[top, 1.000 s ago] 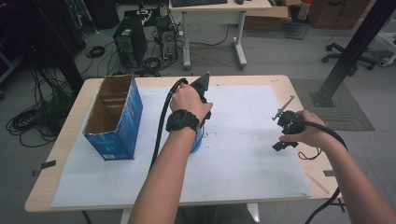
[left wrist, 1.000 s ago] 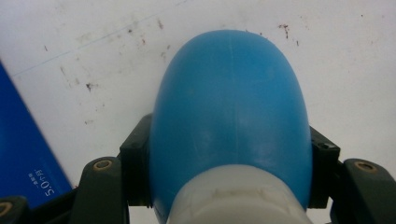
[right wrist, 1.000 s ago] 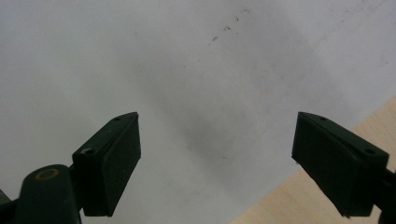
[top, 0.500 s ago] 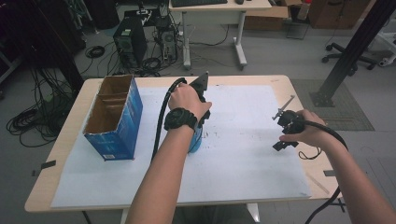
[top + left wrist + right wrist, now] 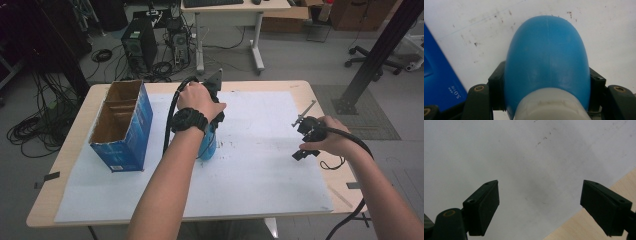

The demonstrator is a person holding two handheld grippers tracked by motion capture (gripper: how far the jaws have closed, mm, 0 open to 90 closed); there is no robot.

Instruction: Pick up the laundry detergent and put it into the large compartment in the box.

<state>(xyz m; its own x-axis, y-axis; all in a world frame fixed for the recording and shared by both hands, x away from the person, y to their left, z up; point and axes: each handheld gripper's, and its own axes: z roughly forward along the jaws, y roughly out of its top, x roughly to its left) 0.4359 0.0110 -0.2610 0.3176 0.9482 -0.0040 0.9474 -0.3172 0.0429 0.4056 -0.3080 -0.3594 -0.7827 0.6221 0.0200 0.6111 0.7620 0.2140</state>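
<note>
A blue rounded bottle with a white neck sits between the jaws of my left gripper, which is shut on its sides. From above, the blue bottle stands on the white sheet under the left hand, and the left gripper points down onto it. My right gripper hovers low over the sheet's right side, held in the right hand. Its jaws stand wide apart with nothing between them, so the right gripper is open over bare paper.
An open blue carton with a cardboard interior stands at the table's left; the carton's blue wall is close beside the bottle. The wooden table edge shows just past the paper. Cables trail from both grippers.
</note>
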